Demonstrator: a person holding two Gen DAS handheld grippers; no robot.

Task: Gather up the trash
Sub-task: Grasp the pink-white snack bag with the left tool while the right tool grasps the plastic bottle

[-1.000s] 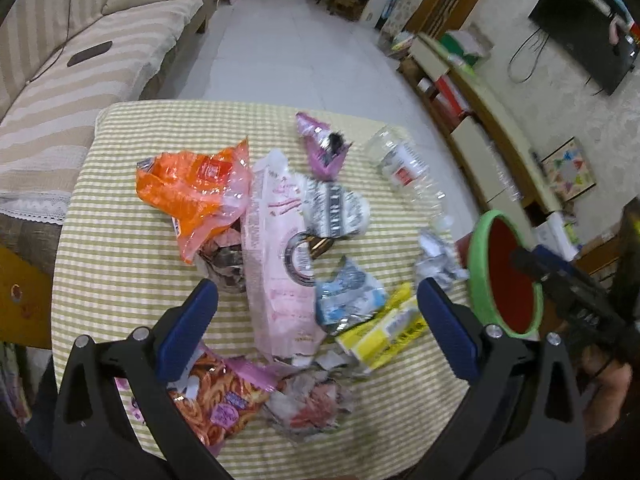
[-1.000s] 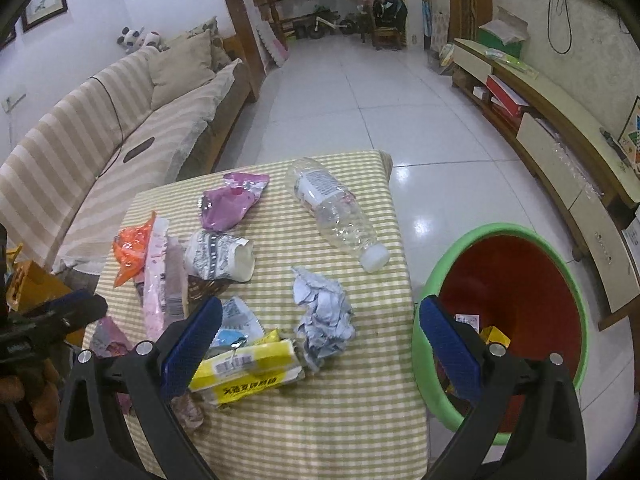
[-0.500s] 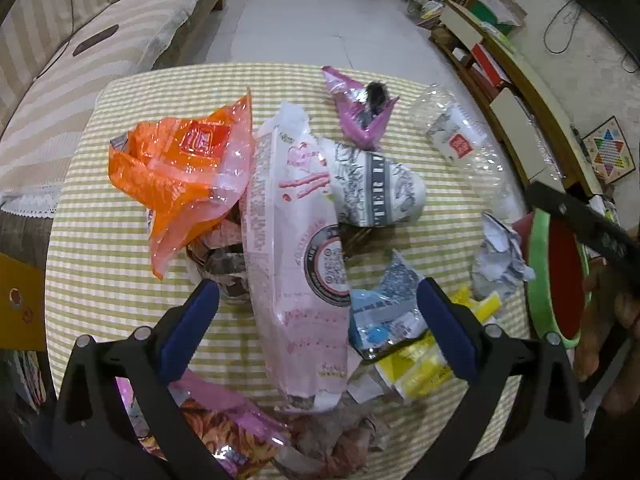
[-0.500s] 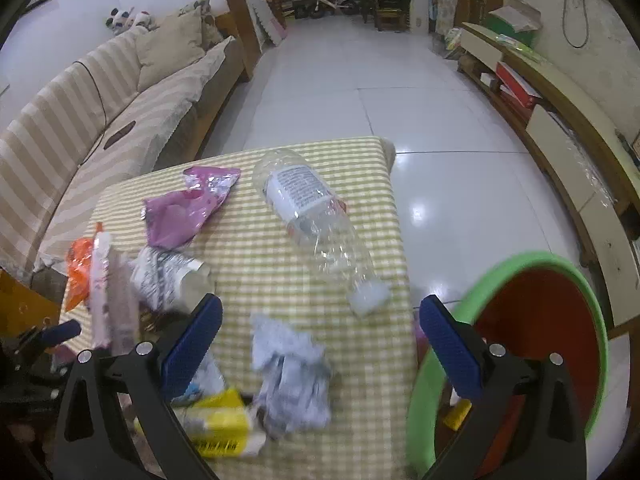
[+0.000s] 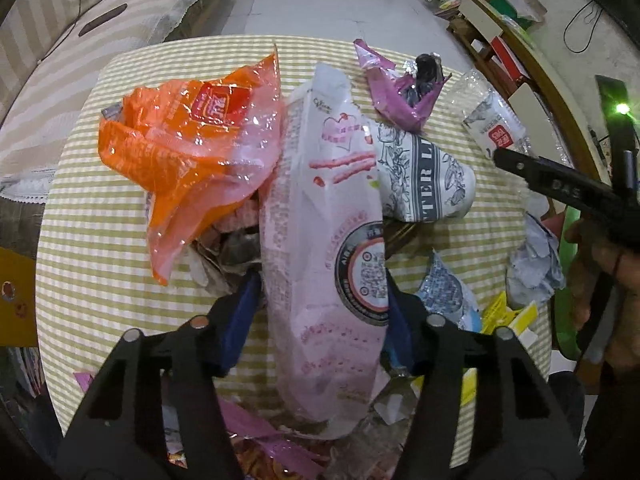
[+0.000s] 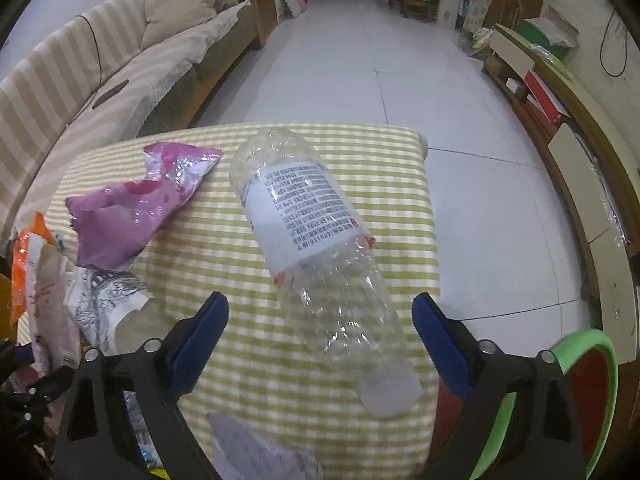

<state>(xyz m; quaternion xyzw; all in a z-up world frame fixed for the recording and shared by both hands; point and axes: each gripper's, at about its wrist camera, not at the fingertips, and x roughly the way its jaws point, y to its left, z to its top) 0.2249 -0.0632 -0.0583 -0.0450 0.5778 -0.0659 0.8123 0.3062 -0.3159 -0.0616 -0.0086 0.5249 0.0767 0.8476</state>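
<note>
Trash lies heaped on a yellow-checked table (image 5: 96,240). My left gripper (image 5: 320,316) points steeply down over a long pink-white snack bag (image 5: 328,216). Its jaws are closing, and the blue pads (image 5: 240,316) have reached the bag's two long edges without visibly squeezing it. An orange bag (image 5: 188,152) lies to the left of the snack bag. My right gripper (image 6: 320,336) straddles the neck end of a clear plastic bottle (image 6: 304,216) lying on its side. Those jaws are closing too, with both pads clear of the bottle. A green bin with a red inside (image 6: 596,360) stands off the table's right edge.
A purple wrapper (image 6: 128,216), a printed paper cup (image 5: 424,184), crumpled paper (image 5: 532,268), a blue-silver wrapper (image 5: 444,292) and a yellow wrapper (image 5: 504,316) also lie on the cloth. A person's hand (image 5: 600,272) shows at the right. A striped sofa (image 6: 80,80) runs along the left, with tiled floor beyond.
The left gripper sank toward the pink-white bag and its jaws narrowed around it. The right gripper swung from beside the bin over to the bottle, dropped lower, and its jaws narrowed slightly.
</note>
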